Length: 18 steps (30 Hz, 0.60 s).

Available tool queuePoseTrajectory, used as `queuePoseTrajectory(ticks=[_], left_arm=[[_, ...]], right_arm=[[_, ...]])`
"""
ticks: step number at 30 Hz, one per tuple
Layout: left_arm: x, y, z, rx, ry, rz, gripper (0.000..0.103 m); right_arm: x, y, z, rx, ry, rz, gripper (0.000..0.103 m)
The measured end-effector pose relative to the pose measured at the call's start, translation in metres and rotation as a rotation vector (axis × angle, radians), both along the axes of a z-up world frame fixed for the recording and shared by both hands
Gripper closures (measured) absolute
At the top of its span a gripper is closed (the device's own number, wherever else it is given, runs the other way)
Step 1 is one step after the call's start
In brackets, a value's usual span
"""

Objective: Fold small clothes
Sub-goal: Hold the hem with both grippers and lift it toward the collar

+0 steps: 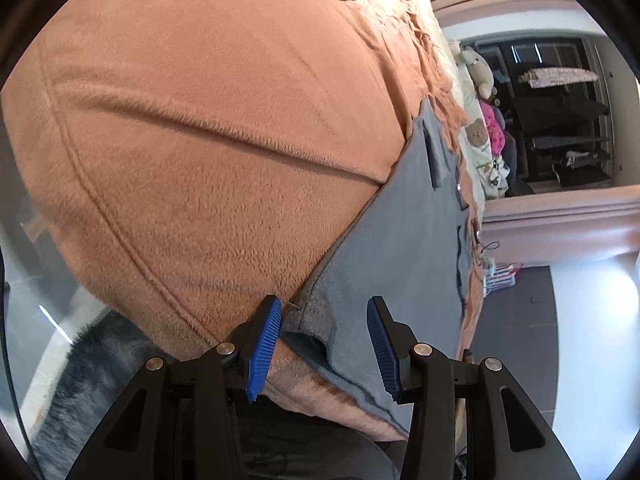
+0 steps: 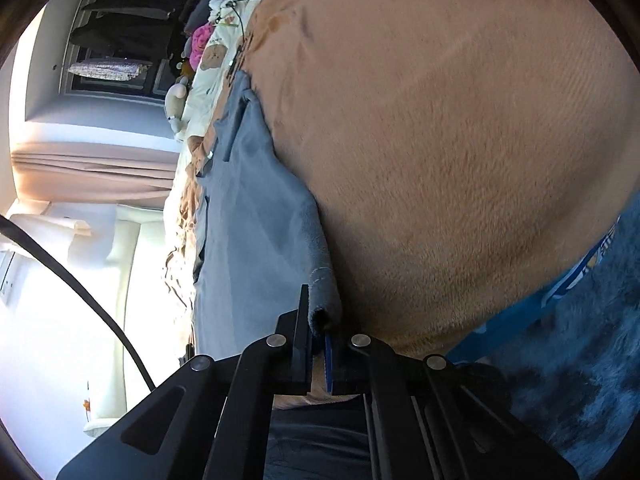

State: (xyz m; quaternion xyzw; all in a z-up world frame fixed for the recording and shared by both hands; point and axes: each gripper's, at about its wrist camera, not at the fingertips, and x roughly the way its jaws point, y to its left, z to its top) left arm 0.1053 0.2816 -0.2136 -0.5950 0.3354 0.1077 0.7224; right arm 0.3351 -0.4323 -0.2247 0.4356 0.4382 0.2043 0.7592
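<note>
Plush tan blanket (image 1: 192,140) covers the bed; short fuzzy nap, with stitched seam lines curving across it and one soft raised ridge.

Grey garment (image 1: 400,240) lies flat on the blanket near the bed's edge. Fabric is a matte, fleece-like knit, smooth over the main panel. A darker strap or tab (image 1: 434,152) sits at the far end, with a small shiny snap just beside it. The near hem is thicker and ribbed, and one corner is rolled into a small tube.

My left tongs (image 1: 326,346) stand partly open. The ridged blue pads (image 1: 264,350) straddle the near hem of the garment; cloth lies between them, but neither pad presses on it. One pad touches the blanket beside the hem.

My right tongs (image 2: 318,344) are closed down on the rolled corner of the grey garment (image 2: 256,216). The fleece tube pokes out just past the black fingers, and only a thin blue sliver of pad shows. Cloth runs away from the grip in a long, flat strip.

Further out along the bed: a cream fabric printed with brown bears (image 1: 478,140), something bright pink and fuzzy (image 1: 490,120), and a pale stuffed toy (image 1: 478,66). Beyond them is a dark open shelving unit (image 1: 568,120) with folded items. A dark blue, mottled plush fabric (image 2: 580,360) lies beside the blanket in the right wrist view.
</note>
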Motion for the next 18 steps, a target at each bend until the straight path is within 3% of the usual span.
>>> queuePoseTrajectory(ticks=[10,12,18], left_arm=[[-0.001,-0.016,-0.007,-0.064,-0.048,0.013,0.055],[0.0,-0.022,-0.006,-0.048,-0.057,0.008,0.055],[-0.003,-0.013,0.001,-0.05,-0.12,0.084,0.055]], right_arm=[[-0.009,0.013,0.002,-0.02,0.008,-0.007,0.103],[-0.009,0.012,0.002,-0.017,0.012,-0.006,0.103],[-0.004,0.01,0.008,-0.019,0.02,-0.001,0.103]])
